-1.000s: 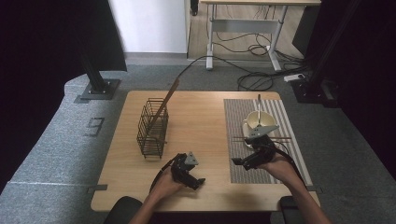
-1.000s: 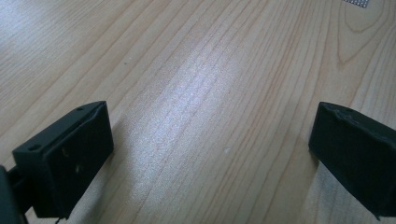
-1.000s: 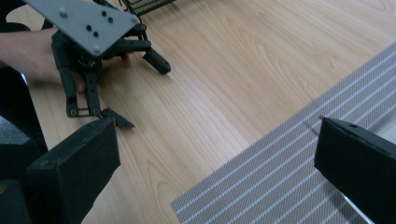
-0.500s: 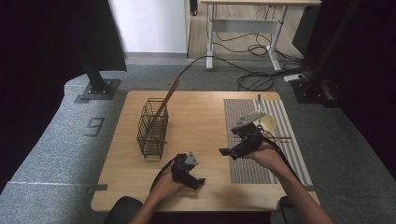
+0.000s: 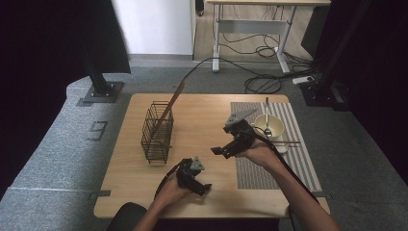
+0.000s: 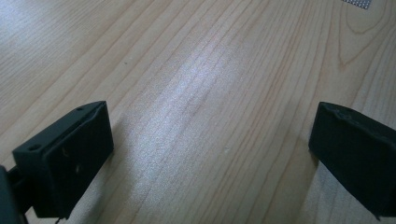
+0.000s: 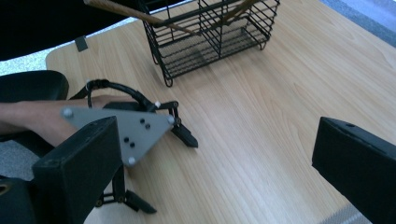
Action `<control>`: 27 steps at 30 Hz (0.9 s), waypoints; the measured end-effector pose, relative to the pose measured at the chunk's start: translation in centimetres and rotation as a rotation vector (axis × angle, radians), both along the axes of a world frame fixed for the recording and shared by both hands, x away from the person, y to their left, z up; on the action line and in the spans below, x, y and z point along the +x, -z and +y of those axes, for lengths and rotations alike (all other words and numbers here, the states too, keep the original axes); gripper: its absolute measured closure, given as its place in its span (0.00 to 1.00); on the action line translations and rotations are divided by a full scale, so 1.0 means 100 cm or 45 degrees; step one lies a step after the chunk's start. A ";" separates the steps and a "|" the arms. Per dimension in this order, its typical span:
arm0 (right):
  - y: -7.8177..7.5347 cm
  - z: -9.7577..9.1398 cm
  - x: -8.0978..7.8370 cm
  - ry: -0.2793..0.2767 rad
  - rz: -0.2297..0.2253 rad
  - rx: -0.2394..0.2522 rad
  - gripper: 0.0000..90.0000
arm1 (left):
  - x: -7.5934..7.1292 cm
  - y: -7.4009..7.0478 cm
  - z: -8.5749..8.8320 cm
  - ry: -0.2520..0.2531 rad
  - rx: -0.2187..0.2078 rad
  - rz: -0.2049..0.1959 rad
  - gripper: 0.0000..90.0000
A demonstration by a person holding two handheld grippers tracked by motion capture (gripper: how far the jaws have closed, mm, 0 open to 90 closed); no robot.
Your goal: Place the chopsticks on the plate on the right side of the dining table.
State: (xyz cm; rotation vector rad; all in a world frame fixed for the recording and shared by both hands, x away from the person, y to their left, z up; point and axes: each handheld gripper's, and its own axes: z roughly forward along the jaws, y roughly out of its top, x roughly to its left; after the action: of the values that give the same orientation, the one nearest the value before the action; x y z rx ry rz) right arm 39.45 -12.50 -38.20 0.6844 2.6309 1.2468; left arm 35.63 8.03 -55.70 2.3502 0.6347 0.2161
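The right gripper (image 5: 220,150) hangs above the bare table (image 5: 202,122), jaws wide apart and empty, near the bowl (image 5: 268,127) on the mat (image 5: 293,159). The left gripper (image 5: 204,187) rests low on the wood, also wide open, holding nothing.

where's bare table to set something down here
Bare wood lies between the wire basket and the striped mat, ahead of the left gripper, and along the far edge. It is crowded around the bowl on the mat, where the right gripper hovers nearby.
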 end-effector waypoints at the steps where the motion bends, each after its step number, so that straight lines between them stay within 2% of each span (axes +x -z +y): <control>1: -0.001 0.003 0.001 -0.008 0.000 0.001 0.01 | 0.000 0.000 0.000 0.001 0.004 -0.001 0.00; 12: -0.006 0.040 0.010 -0.074 0.007 0.008 0.02 | 0.000 0.000 0.000 0.006 0.006 -0.002 0.00; 20: -0.005 0.068 0.014 -0.137 0.012 -0.012 0.02 | 0.000 0.000 0.000 0.003 0.002 -0.003 0.00; 27: -0.005 0.090 0.014 -0.198 0.023 0.015 0.02 | 0.000 0.000 0.000 -0.001 0.005 -0.002 0.00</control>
State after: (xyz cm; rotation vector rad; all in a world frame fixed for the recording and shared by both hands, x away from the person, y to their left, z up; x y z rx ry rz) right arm 40.86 -3.50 -37.72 0.5029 2.7395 1.3024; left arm 35.61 8.03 -55.69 2.3536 0.6348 0.2192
